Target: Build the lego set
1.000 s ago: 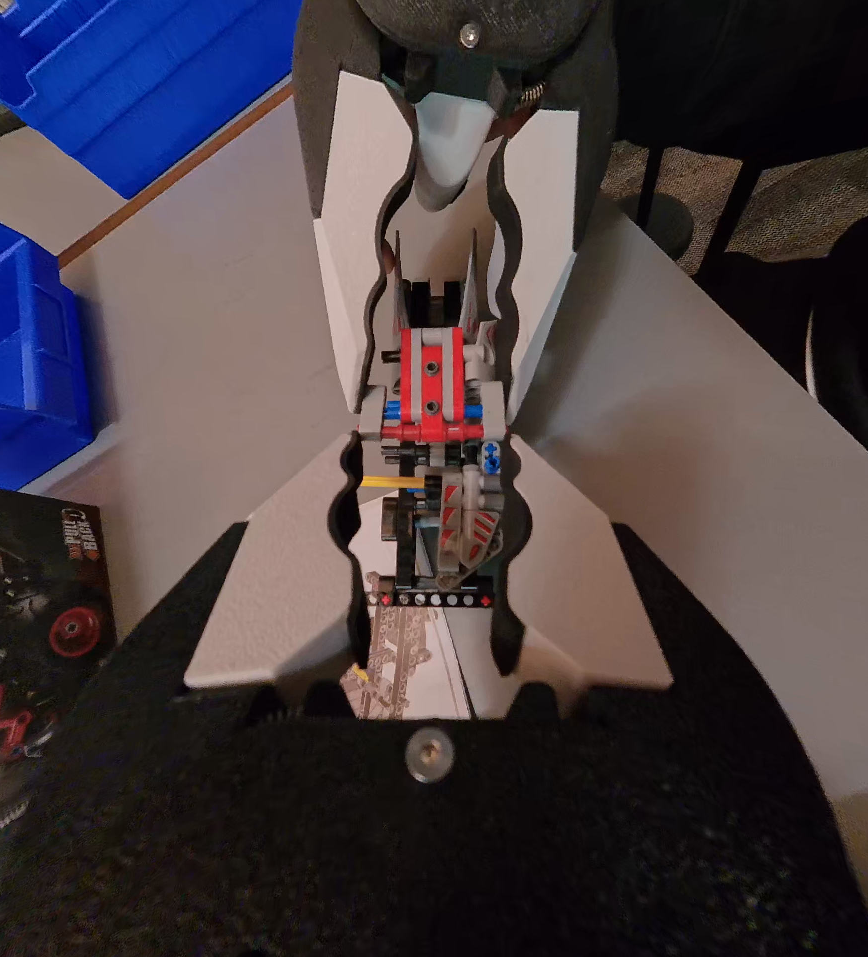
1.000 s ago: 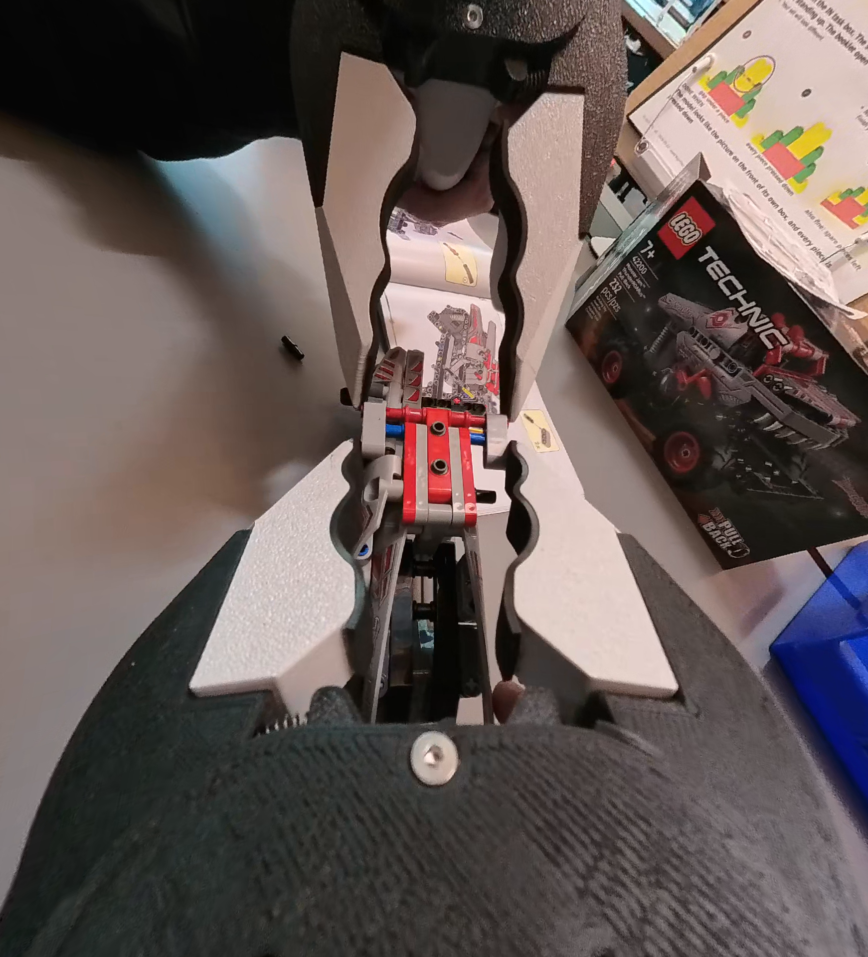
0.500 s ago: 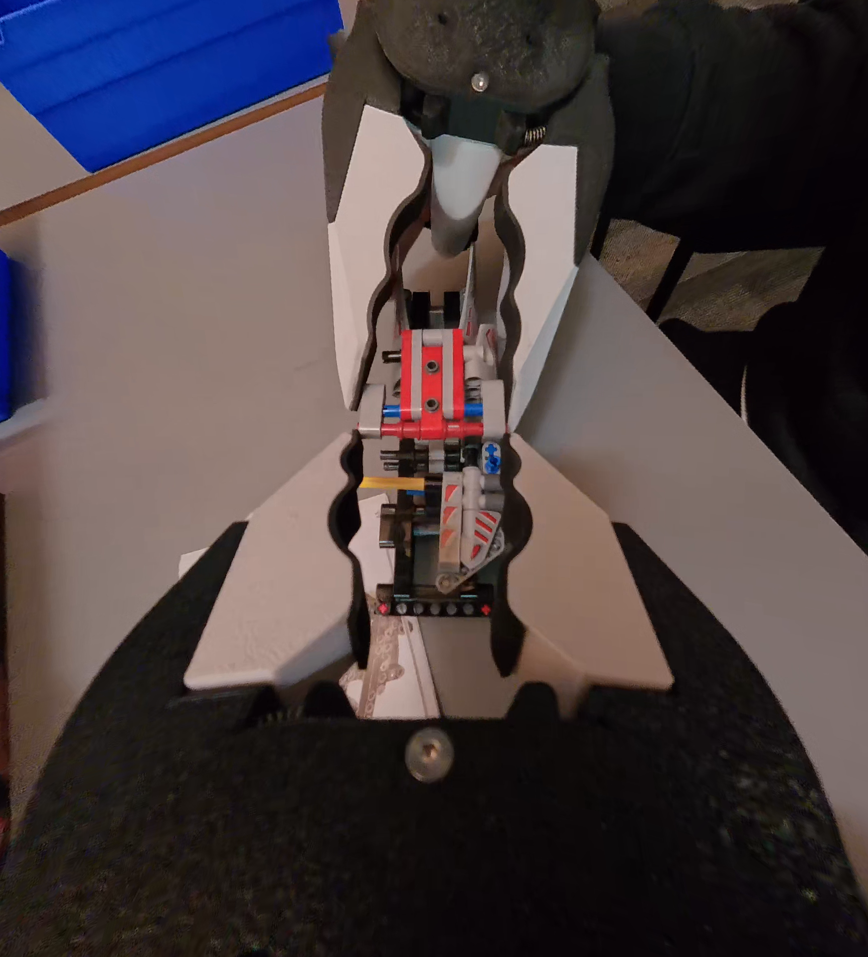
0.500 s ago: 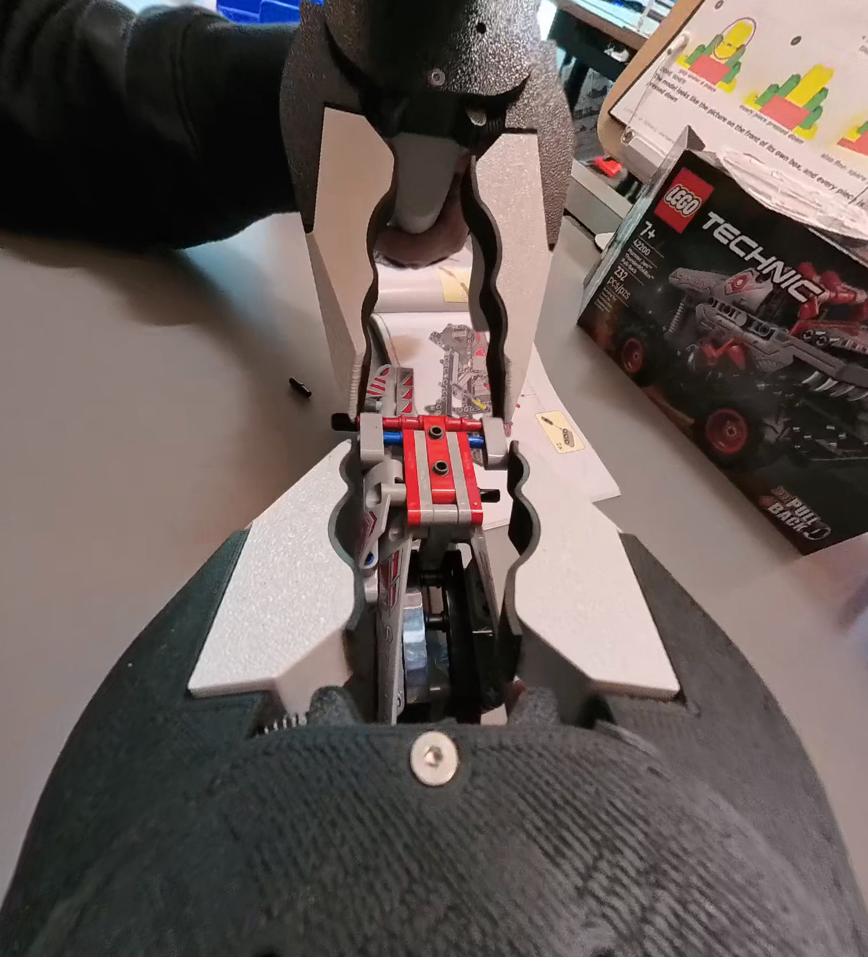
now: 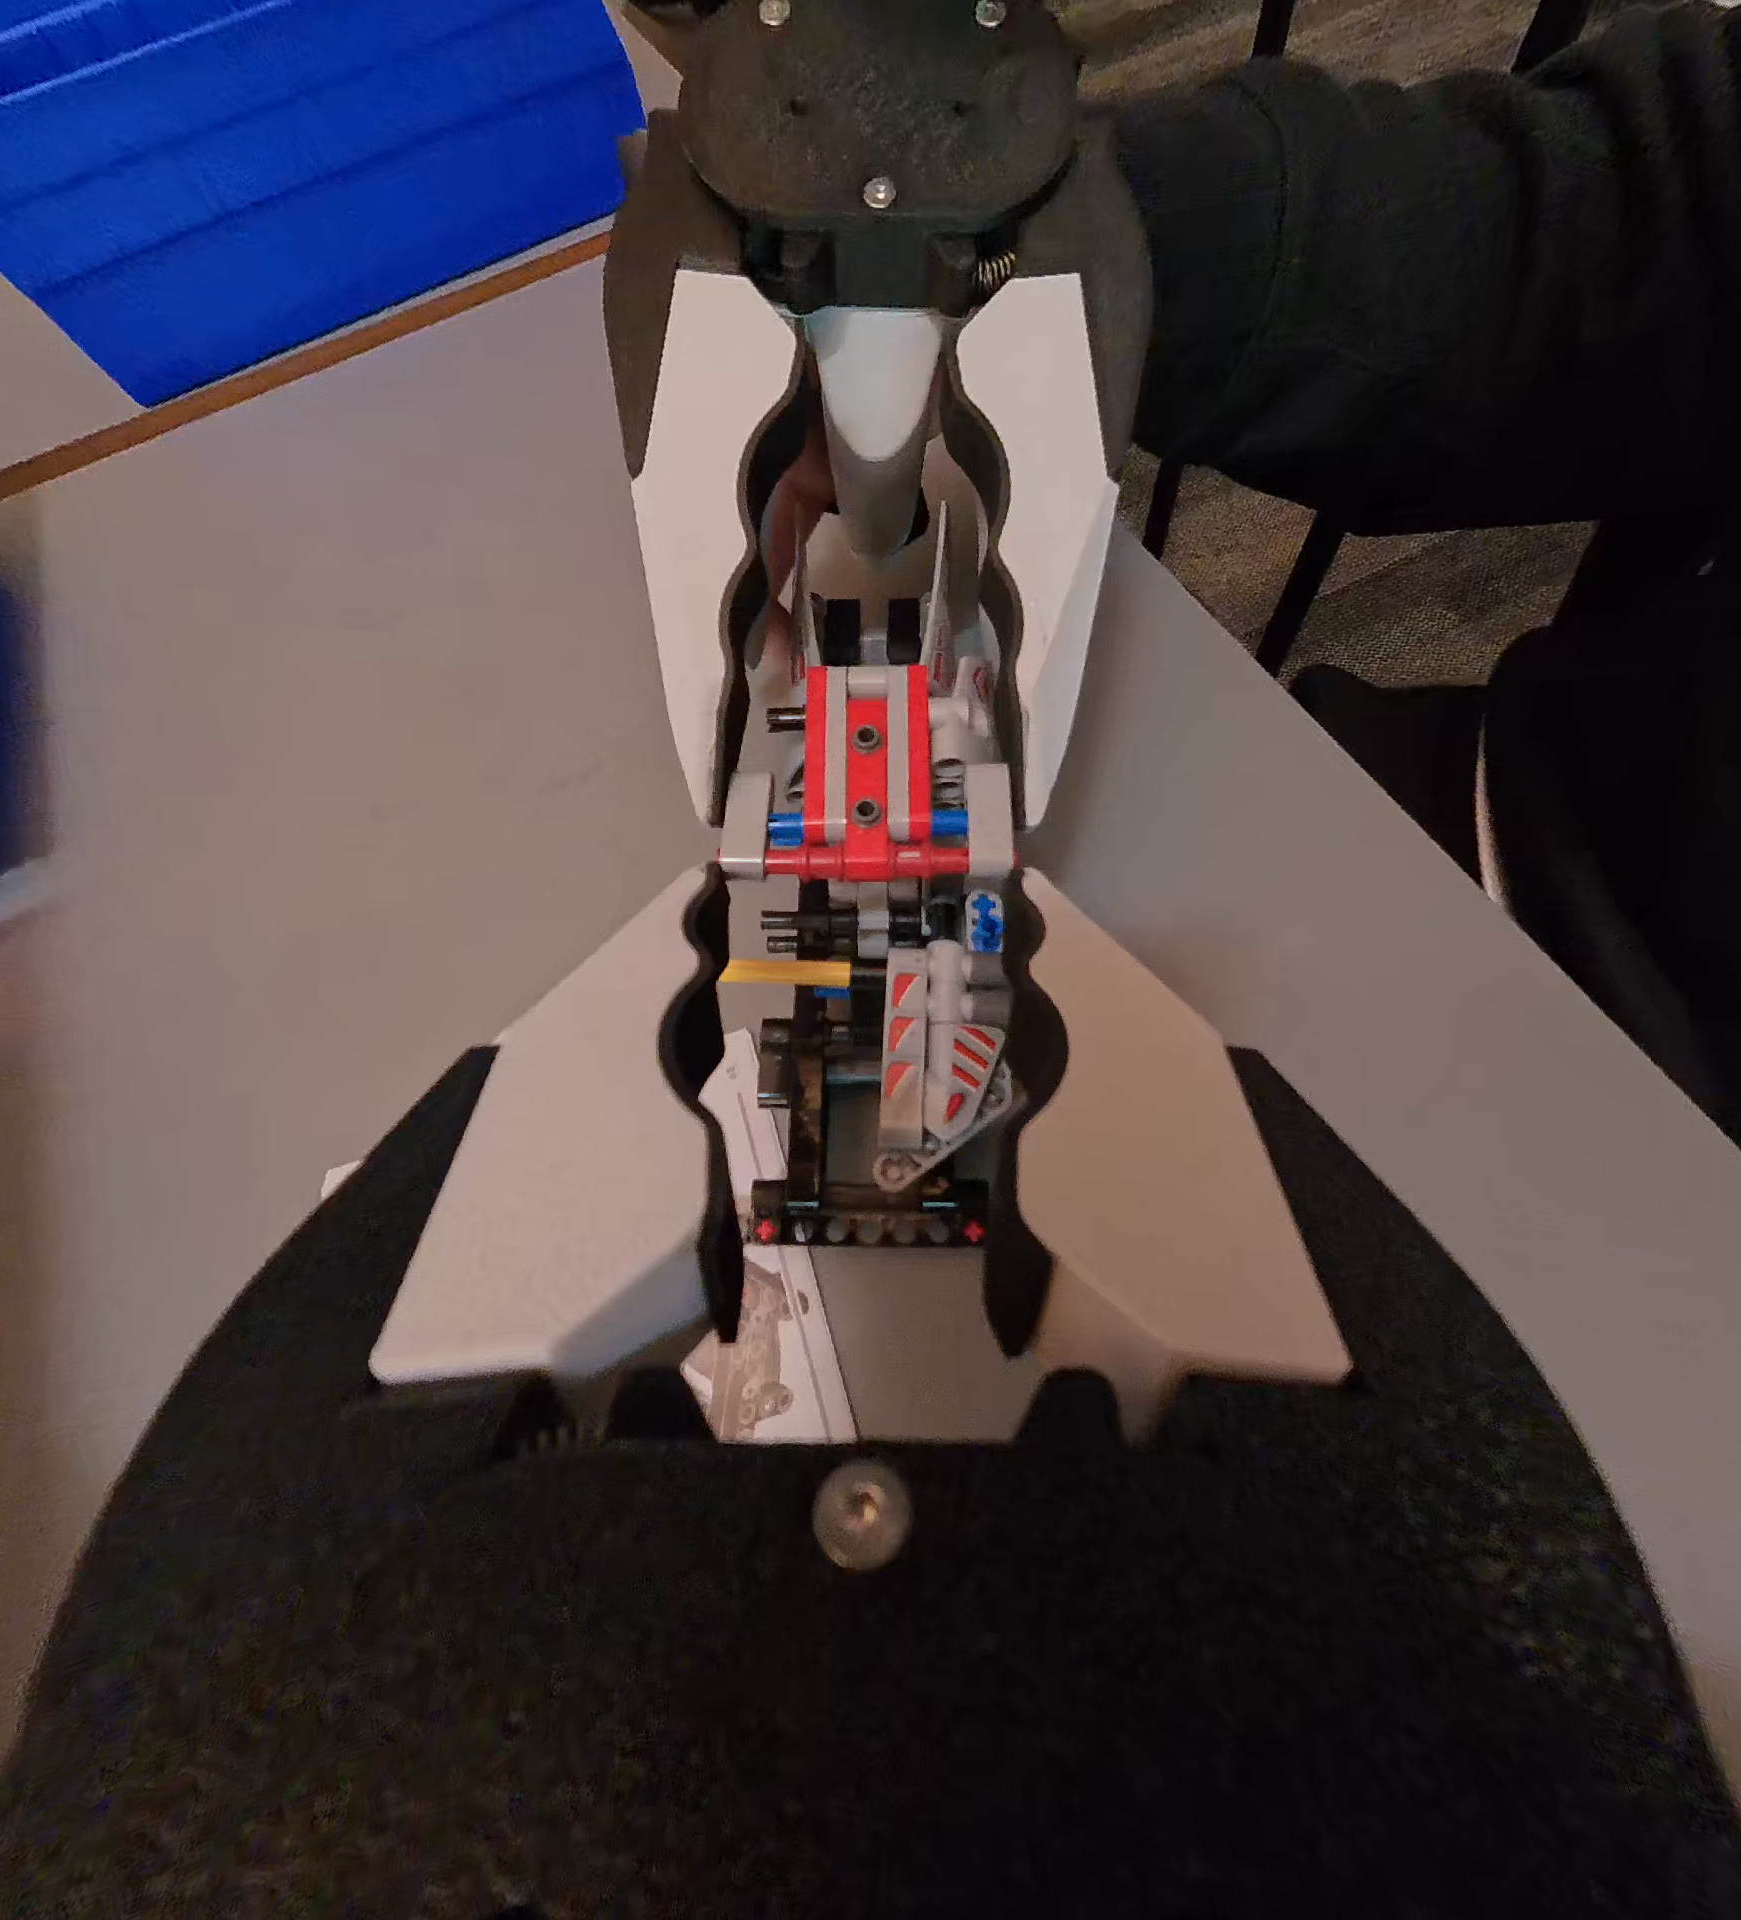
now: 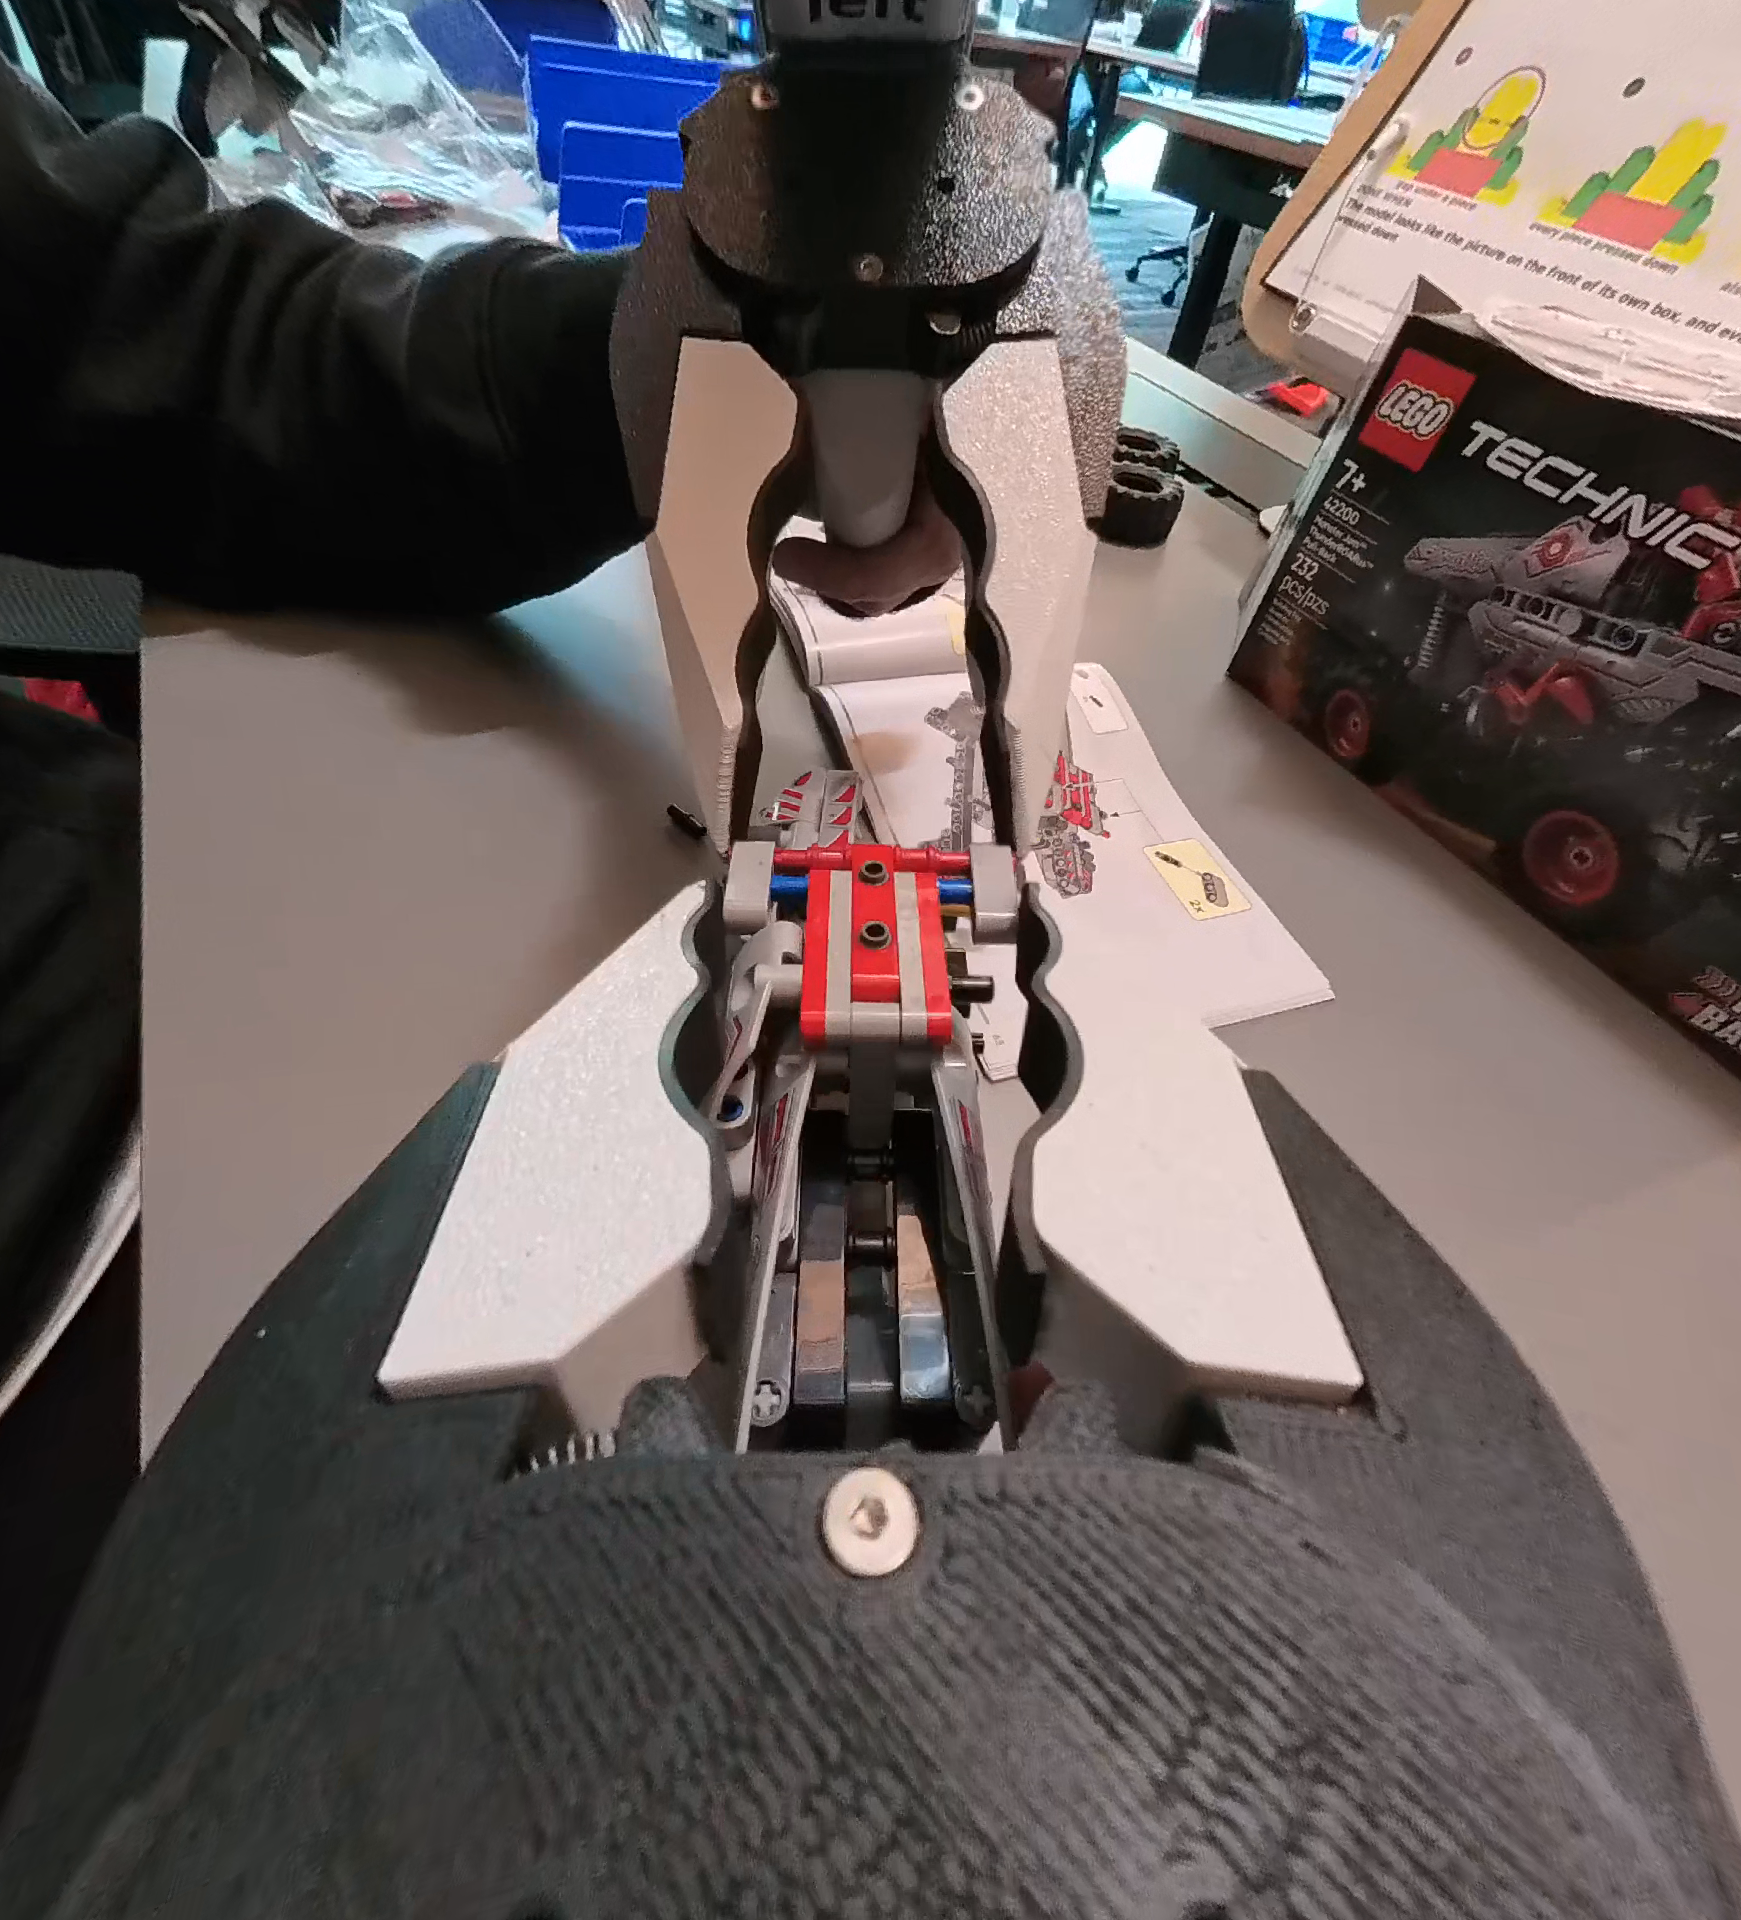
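An office-like workroom: a plain grey laminate table with stacked blue plastic storage bins, grey carpet underfoot, and further desks with a rolling office chair behind (blurry).

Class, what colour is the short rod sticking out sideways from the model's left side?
Yellow rod, clearest in the left wrist view.
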The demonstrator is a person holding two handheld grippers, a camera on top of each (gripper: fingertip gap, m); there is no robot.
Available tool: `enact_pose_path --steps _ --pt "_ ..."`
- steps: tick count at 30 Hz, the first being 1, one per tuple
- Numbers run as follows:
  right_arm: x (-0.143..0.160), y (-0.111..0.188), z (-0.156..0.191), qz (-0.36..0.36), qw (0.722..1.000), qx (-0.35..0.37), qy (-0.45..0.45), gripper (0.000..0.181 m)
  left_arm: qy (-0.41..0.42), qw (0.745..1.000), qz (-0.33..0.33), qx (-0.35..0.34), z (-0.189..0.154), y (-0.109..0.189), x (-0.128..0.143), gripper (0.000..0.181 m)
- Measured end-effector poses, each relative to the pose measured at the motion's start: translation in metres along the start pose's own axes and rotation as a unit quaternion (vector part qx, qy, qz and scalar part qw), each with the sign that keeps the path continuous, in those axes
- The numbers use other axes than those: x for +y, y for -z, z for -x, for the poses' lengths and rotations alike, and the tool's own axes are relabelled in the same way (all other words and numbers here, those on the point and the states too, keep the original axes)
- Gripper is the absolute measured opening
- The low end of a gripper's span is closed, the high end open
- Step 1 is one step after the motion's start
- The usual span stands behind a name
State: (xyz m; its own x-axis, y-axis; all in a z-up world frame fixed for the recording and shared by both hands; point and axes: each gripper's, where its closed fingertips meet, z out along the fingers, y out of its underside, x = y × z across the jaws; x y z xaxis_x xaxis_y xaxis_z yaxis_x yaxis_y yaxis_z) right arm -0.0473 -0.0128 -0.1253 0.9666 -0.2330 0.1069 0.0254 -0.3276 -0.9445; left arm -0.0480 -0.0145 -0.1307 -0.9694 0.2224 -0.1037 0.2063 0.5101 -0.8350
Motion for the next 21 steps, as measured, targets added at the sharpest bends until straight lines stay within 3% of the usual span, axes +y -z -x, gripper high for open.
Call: enact_pose_path --steps 21 --pt "0.0005 -0.0026 0.0016 0.024 0.999 -0.005 0.024 0.054 -0.03 0.999 0.019 -0.018 -0.0013 0.0028 0.0008 0.051"
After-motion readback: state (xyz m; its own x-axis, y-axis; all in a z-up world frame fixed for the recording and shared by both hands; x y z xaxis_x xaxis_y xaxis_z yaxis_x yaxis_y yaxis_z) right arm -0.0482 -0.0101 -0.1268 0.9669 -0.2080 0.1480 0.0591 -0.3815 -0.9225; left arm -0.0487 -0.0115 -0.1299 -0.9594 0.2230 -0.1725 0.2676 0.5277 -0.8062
